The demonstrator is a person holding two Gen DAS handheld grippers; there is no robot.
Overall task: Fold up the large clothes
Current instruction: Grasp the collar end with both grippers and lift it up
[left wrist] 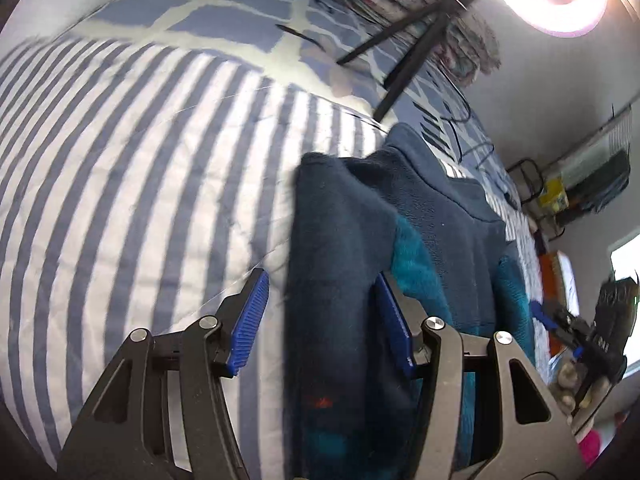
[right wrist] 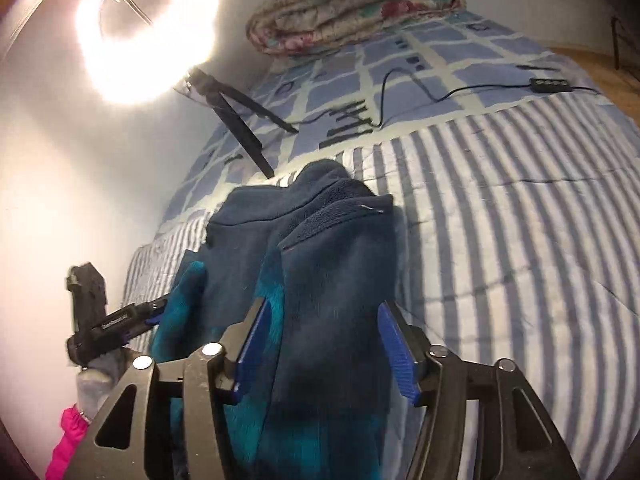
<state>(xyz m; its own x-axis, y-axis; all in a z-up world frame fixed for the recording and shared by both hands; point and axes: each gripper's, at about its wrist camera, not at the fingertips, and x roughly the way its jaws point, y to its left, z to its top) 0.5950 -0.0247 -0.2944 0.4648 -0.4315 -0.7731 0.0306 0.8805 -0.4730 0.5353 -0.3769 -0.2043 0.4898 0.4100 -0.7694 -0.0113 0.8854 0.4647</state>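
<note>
On the striped bedspread, left wrist view: dark blue fleece garment lies in a long narrow strip, sides apparently already folded in, teal lining showing. Left gripper w/ jaws apart, nothing pinched; one pad over bare cover, other at the fleece edge, prob. just let go so the fold stays flat. Right gripper visible at far edge.

Right wrist view: right gripper jaws apart too, straddling the garment w/o pressing it. Ring light on tripod lights the bed; folded quilt sits at the head, well apart.
</note>
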